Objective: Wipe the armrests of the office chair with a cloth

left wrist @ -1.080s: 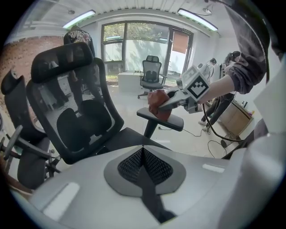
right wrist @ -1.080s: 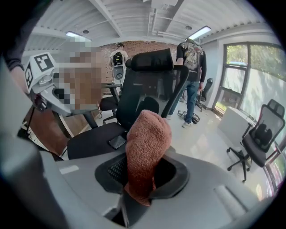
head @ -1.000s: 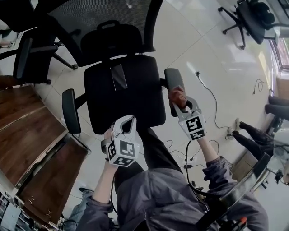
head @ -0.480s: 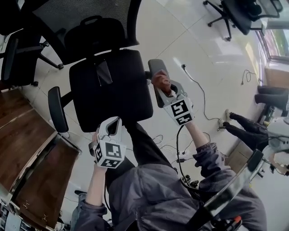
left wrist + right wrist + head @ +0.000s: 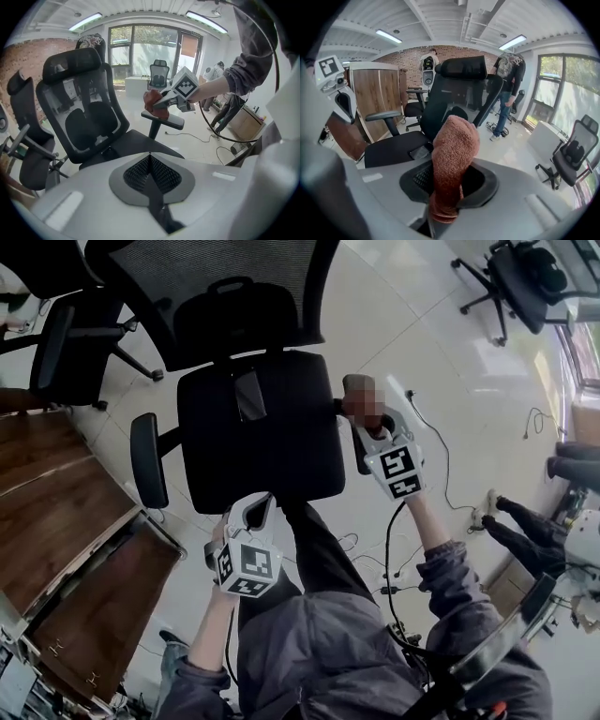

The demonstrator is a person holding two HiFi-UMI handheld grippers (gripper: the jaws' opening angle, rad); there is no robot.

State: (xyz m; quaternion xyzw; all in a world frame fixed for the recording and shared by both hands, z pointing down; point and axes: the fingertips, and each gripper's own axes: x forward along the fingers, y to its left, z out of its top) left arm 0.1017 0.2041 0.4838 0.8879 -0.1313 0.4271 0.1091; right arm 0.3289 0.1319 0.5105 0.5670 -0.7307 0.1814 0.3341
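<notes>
Head view, big to small. 1 black mesh chair (image 5: pixel 258 427) sits mid-frame with its seat toward the person; everything else is placed off it. 1 wooden desk (image 5: pixel 56 512) is left of the chair, close to that side. 2 more chairs: side chair (image 5: pixel 66 338) behind-left of the chair, far chair (image 5: pixel 523 273) well off behind-right. 1 bystander (image 5: pixel 506 75) stands behind the chair, seen in right gripper view.

2 armrests on the chair, named by the person's sides. The left armrest (image 5: pixel 148 460) is bare. The right armrest (image 5: pixel 169 122) has the cloth on it.

2 grippers, each with 1 marker cube. The left gripper (image 5: pixel 255 510) hangs at the chair's front edge. Left gripper view shows its jaws pressed together with nothing between them. The right gripper (image 5: pixel 377 432) sits over the right armrest, its jaws pinching the cloth.

1 cloth (image 5: pixel 452 150), rust-brown terry, bunched. In right gripper view it stands up out of the jaws. Left gripper view shows it resting on top of the right armrest pad, at the end nearest the chair's backrest.

1 plug-ended cable (image 5: pixel 427 423) trails on the floor right of the chair, beyond the right armrest.
</notes>
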